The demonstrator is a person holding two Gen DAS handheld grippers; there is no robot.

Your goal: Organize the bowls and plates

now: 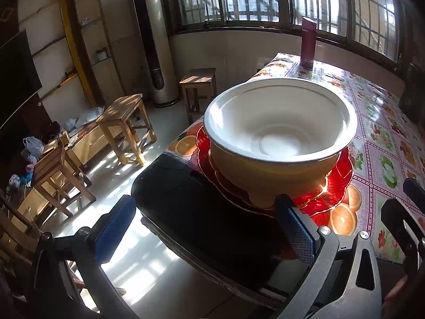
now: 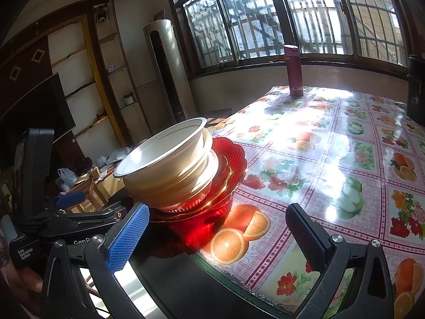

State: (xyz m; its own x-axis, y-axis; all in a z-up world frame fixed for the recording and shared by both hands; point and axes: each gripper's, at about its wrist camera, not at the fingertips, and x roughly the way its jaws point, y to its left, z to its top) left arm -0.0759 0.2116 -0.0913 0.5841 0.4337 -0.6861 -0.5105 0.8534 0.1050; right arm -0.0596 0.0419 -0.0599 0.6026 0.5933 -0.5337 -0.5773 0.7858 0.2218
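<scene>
A stack of white bowls (image 1: 281,130) sits nested on stacked red glass plates (image 1: 334,186) near the table's left front corner. It also shows in the right wrist view: bowls (image 2: 170,159), tilted left, on the red plates (image 2: 228,164). My left gripper (image 1: 204,228) is open, its blue-padded fingers wide apart just in front of the stack, holding nothing. My right gripper (image 2: 217,236) is open and empty, to the right of and in front of the stack. The left gripper shows in the right wrist view (image 2: 79,207).
The table has a fruit-patterned cloth (image 2: 332,159). A purple flask (image 2: 293,71) stands at the far edge; it also shows in the left wrist view (image 1: 308,43). A dark container (image 2: 415,87) is at far right. Wooden stools (image 1: 124,122) stand on the floor left of the table.
</scene>
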